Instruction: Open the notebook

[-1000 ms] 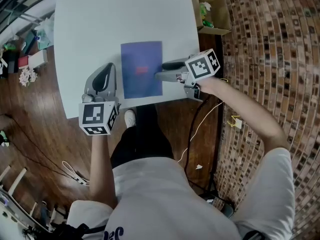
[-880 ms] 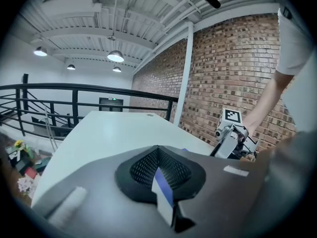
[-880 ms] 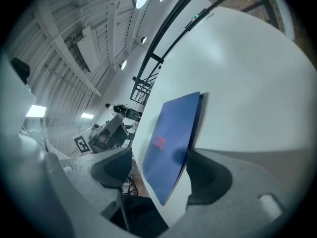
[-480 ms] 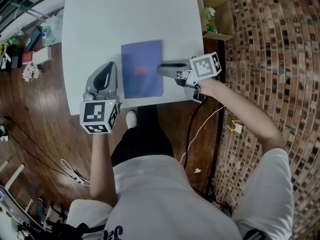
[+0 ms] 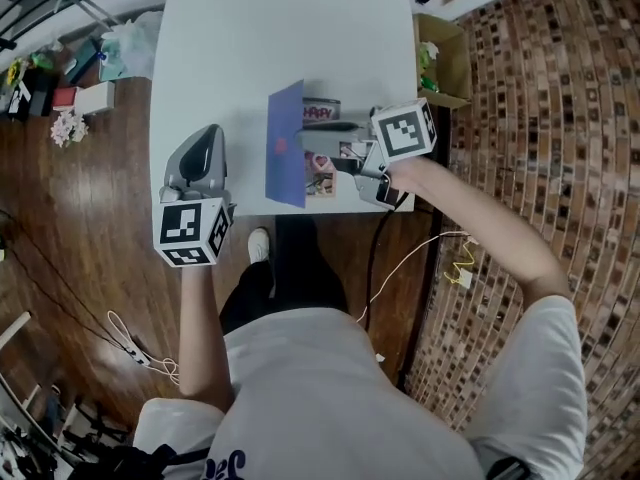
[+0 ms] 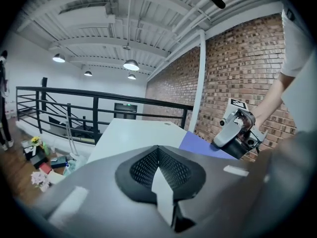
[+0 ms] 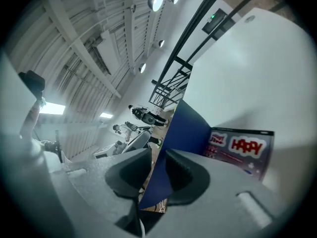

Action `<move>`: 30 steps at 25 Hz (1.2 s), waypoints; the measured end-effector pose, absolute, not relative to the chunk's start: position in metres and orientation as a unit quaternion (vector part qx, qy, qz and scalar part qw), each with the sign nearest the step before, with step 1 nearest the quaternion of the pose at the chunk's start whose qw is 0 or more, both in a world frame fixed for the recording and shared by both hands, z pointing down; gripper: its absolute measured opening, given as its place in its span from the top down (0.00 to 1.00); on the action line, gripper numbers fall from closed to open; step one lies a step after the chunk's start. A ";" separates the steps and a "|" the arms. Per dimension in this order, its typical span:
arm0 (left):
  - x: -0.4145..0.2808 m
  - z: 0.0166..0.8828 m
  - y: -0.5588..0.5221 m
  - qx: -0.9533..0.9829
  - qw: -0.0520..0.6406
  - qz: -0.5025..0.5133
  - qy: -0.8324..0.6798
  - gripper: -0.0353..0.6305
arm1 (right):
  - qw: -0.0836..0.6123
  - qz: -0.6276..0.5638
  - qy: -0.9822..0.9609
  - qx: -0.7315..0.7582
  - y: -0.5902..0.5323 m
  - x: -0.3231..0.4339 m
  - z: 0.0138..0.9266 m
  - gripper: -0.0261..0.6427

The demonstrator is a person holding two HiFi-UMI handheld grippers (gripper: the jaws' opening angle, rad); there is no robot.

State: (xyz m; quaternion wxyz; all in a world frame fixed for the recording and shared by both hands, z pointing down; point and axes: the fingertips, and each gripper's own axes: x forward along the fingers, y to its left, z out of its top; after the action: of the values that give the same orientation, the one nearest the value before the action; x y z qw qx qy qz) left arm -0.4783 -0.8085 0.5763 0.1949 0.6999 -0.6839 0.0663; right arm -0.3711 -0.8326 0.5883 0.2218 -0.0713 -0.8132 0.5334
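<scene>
The white table (image 5: 250, 38) runs wide and bare beyond both claws, so I have room to swing. The notebook (image 5: 322, 175) lies under my right claw (image 7: 157, 175), long axis across the jaws, spine on the far side toward the left claw (image 5: 203, 150). The right jaws have just been closing and pinch the blue cover (image 5: 286, 146), raised near upright. My left claw is closed, empty and well apart

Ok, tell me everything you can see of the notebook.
The notebook lies near the white table's front edge, partly open. Its blue cover, thin and card-like, stands raised almost on edge, pinched between the right gripper's jaws, which have just been closing. Beneath it shows a colourful printed page reading HAPPY.
</scene>
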 end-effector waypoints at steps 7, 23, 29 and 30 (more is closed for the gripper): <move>-0.527 0.571 -0.768 0.652 0.195 0.051 -0.731 0.92 | 0.262 0.485 -0.825 -0.123 -0.812 -0.441 0.590 0.87; -0.586 0.596 -0.692 0.577 0.228 0.032 -0.783 0.92 | 0.415 0.386 -0.820 -0.085 -0.778 -0.550 0.702 0.83; -0.583 0.599 -0.678 0.575 0.234 0.029 -0.783 0.92 | 0.437 0.376 -0.814 -0.064 -0.773 -0.551 0.723 0.82; -0.583 0.599 -0.675 0.575 0.235 0.028 -0.783 0.92 | 0.441 0.371 -0.815 -0.060 -0.773 -0.552 0.724 0.82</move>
State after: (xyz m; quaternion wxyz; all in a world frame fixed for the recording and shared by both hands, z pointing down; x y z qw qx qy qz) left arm -0.5834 -0.6749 0.5994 0.2347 0.5750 -0.7833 0.0283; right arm -0.5519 -0.7729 0.7243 0.4408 -0.0603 -0.8152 0.3708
